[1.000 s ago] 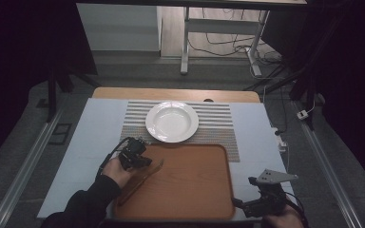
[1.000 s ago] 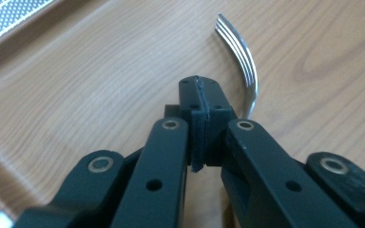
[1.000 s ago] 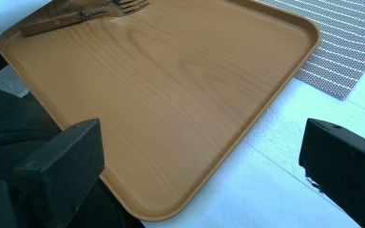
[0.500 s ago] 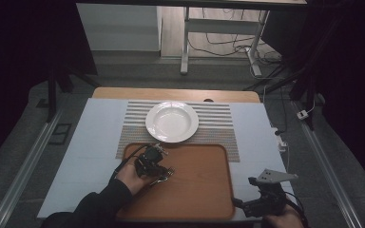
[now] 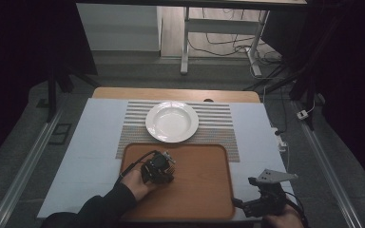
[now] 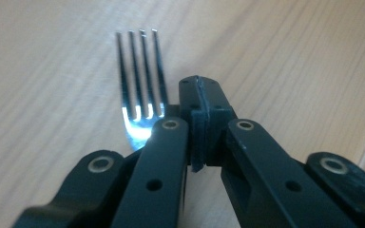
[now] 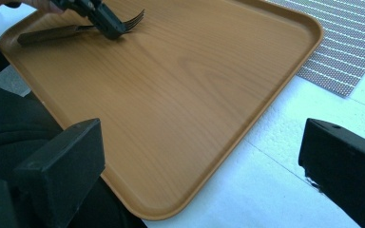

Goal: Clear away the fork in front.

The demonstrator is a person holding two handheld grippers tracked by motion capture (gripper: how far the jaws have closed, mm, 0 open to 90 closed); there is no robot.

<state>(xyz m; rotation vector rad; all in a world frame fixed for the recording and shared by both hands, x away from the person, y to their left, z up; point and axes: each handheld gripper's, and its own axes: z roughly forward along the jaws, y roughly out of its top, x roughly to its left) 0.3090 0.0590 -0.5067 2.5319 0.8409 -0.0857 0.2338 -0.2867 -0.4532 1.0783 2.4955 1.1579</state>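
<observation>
High view. Landmark: rectangular brown wooden tray [image 5: 204,185] with rounded corners, at the near middle of the white-covered counter [image 5: 92,142]. Round white ceramic plate [image 5: 172,121]: just beyond the tray's far edge, on a grey-and-white striped woven mat [image 5: 218,118] that runs partly under that edge. Left gripper [image 5: 164,166]: black, held in a hand [image 5: 135,183] with a dark sleeve, over the tray's left part, near its far-left corner. Right gripper [image 5: 247,206]: black, topped by a grey three-cornered plate, off the tray's near-right corner.

Left gripper view. Wood-grain tray surface [image 6: 52,95] beneath. Metal four-tined fork [image 6: 138,99]: lies on the tray, tines pointing away from the camera. The gripper's [image 6: 199,102] fingers are pressed together at their tips, just right of the fork's neck; whether any part of the fork is caught between them cannot be told.

Right gripper view. Tray [image 7: 180,95] spreads across the middle; the mat [image 7: 347,42] beyond its far-right corner, white counter [image 7: 275,190] along its right edge. The fork [image 7: 71,31] with a dark handle lies at the tray's far-left part, with the left gripper [image 7: 111,28] down on its neck. The right gripper's own fingers stand wide apart, empty, one [image 7: 62,166] over the tray's near edge, the other [image 7: 342,166] over the counter to its right.
</observation>
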